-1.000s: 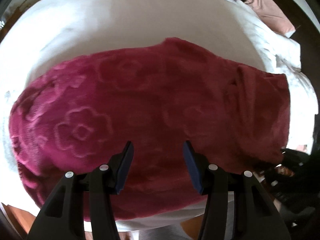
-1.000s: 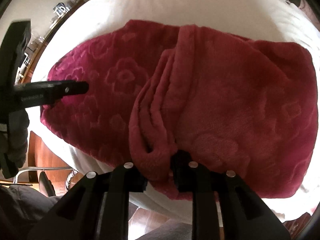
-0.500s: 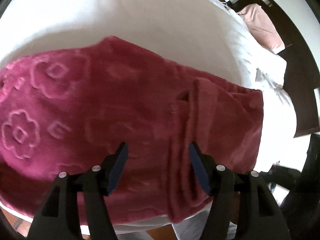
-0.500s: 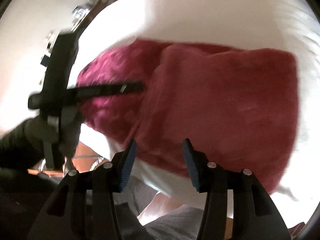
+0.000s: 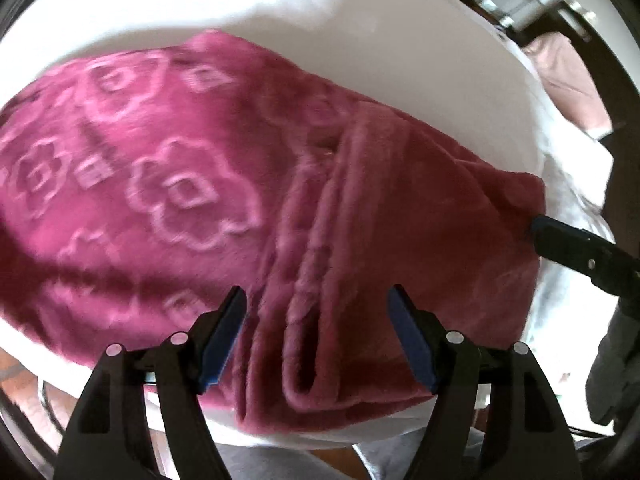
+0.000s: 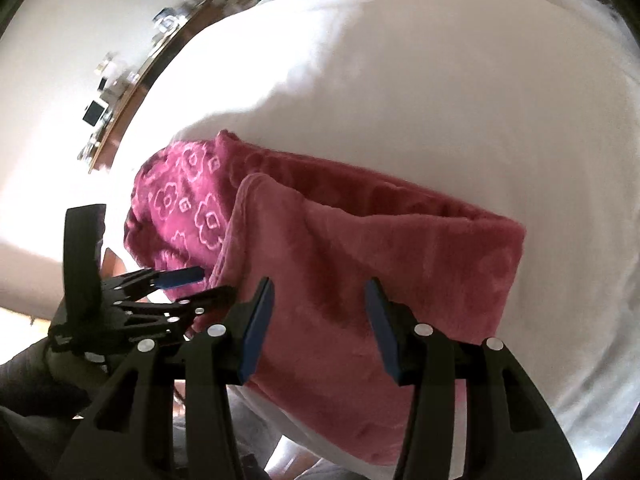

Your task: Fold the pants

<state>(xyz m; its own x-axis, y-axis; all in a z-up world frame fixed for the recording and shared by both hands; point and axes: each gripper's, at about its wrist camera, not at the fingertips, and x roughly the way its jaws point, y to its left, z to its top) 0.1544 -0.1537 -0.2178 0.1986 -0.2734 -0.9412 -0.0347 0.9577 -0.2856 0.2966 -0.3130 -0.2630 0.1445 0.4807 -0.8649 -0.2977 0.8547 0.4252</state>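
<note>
Dark pink fleece pants [image 5: 180, 184] with a raised flower pattern lie folded on the white bed cover [image 5: 360, 40]. A thick ridge of folded layers runs down the cloth toward the near edge. My left gripper [image 5: 317, 292] hovers over that ridge, its jaws opening, the pads clear of the cloth. In the right wrist view the plain folded-over part of the pants [image 6: 360, 248] lies under my right gripper [image 6: 319, 284], which is open and holds nothing. The left gripper [image 6: 214, 280] shows there at the fold's left edge. One right-gripper finger [image 5: 560, 236] reaches the pants' right edge.
The bed cover [image 6: 400, 100] stretches far behind the pants. A pink pillow [image 5: 568, 80] lies at the far right. A wooden ledge with small items [image 6: 120, 92] runs along the wall. Grey trousers of the person [image 5: 280, 460] are just below the bed edge.
My right gripper let go of the bunched fold and pulled back and up from it. My left gripper moved right along the pants to the folded ridge, and its jaws widened.
</note>
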